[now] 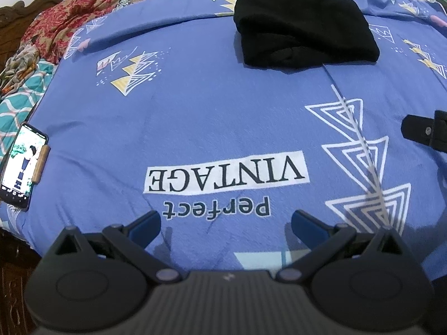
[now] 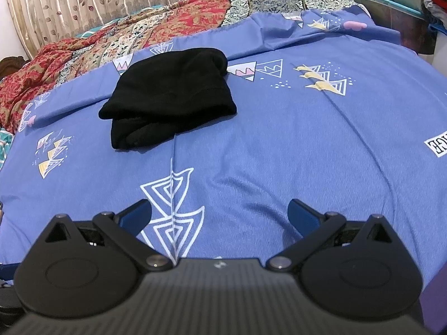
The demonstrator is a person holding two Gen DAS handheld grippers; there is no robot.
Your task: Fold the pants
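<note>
Black pants (image 1: 303,25) lie folded into a compact bundle on the far part of a blue printed bedsheet (image 1: 209,117). In the right wrist view the same pants (image 2: 170,97) sit up and to the left on the bedsheet (image 2: 279,145). My left gripper (image 1: 226,223) hovers open over the near sheet, well short of the pants, nothing between its fingers. My right gripper (image 2: 219,212) is open too, empty, also well back from the bundle. A black part of the right gripper (image 1: 424,131) shows at the right edge of the left wrist view.
A phone (image 1: 22,164) with a lit screen rests on the sheet's left edge. Red floral and patterned fabrics (image 2: 97,53) are piled along the far side. A striped curtain (image 2: 139,0) hangs behind, and stacked items (image 2: 435,0) stand at far right.
</note>
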